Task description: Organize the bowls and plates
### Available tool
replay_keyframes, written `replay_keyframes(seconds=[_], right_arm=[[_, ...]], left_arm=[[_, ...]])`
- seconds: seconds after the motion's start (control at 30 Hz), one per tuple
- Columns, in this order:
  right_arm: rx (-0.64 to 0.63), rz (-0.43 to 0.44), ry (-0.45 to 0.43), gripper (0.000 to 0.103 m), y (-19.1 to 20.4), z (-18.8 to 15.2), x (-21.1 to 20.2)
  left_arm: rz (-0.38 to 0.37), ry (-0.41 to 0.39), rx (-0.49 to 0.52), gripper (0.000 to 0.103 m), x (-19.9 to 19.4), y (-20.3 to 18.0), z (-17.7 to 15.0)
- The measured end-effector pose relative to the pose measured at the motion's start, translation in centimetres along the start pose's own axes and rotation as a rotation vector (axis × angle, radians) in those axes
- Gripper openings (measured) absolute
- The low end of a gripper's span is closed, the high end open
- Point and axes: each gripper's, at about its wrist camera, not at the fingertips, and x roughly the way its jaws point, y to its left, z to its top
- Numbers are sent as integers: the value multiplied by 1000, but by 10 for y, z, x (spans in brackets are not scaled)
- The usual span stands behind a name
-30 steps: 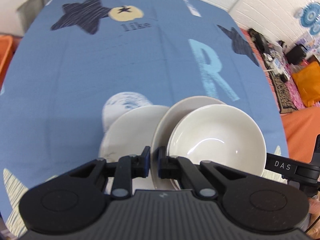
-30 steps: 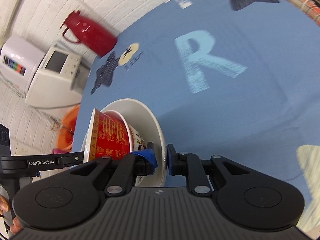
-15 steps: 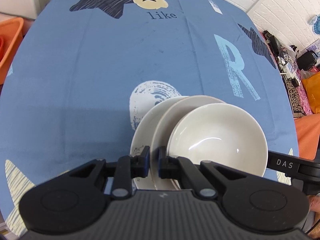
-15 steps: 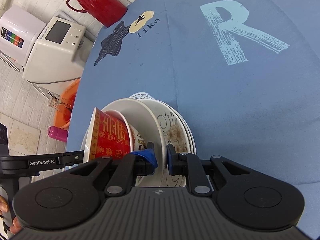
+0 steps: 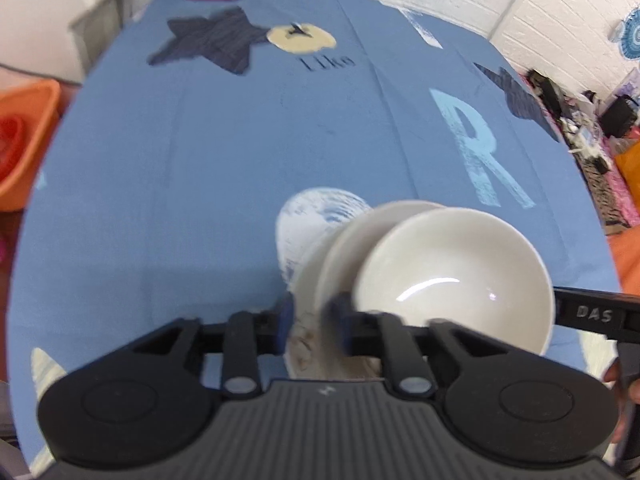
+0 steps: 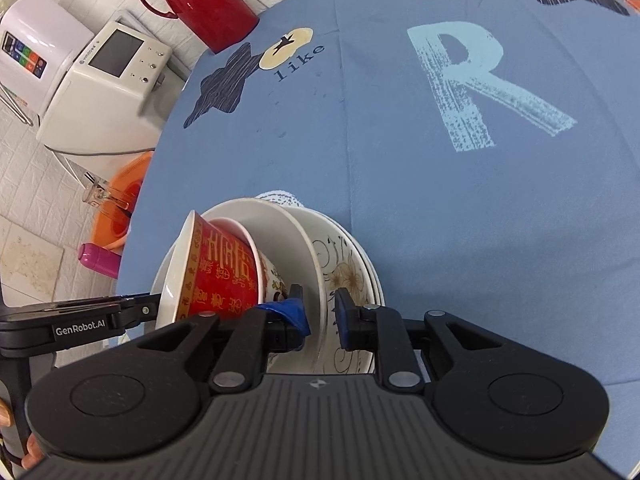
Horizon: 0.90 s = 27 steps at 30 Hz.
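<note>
Jaws of the left gripper (image 5: 310, 322) have just been opening around the plates (image 5: 340, 248), while the right gripper (image 6: 320, 312) pinches a plate rim (image 6: 316, 320) near the counter's (image 6: 400, 168) edge.

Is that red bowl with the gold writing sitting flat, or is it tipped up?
Tipped up. The red bowl shows its outer side and foot, with its white rim turned sideways; it leans inside the tilted white plate, not flat on the blue tablecloth.
</note>
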Motion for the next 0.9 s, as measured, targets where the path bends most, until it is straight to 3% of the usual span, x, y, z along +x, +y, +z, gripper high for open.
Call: replay_keyframes(seconds=[0.03, 0.2, 0.47, 0.67, 0.9], right_arm=[[-7, -16, -9, 2, 0, 1, -1], [-23, -37, -3, 4, -1, 5, -2], [-68, -62, -38, 5, 4, 9, -26], [-135, -82, -122, 7, 9, 14, -53], [-250, -126, -276, 9, 11, 17, -62]], left_arm=[[27, -25, 2, 50, -3, 2, 0], [-5, -73, -13, 61, -16, 13, 4], [-32, -154, -4, 63, -36, 5, 8], [-34, -220, 20, 63, -54, -20, 12], [26, -379, 13, 69, -69, -51, 4]])
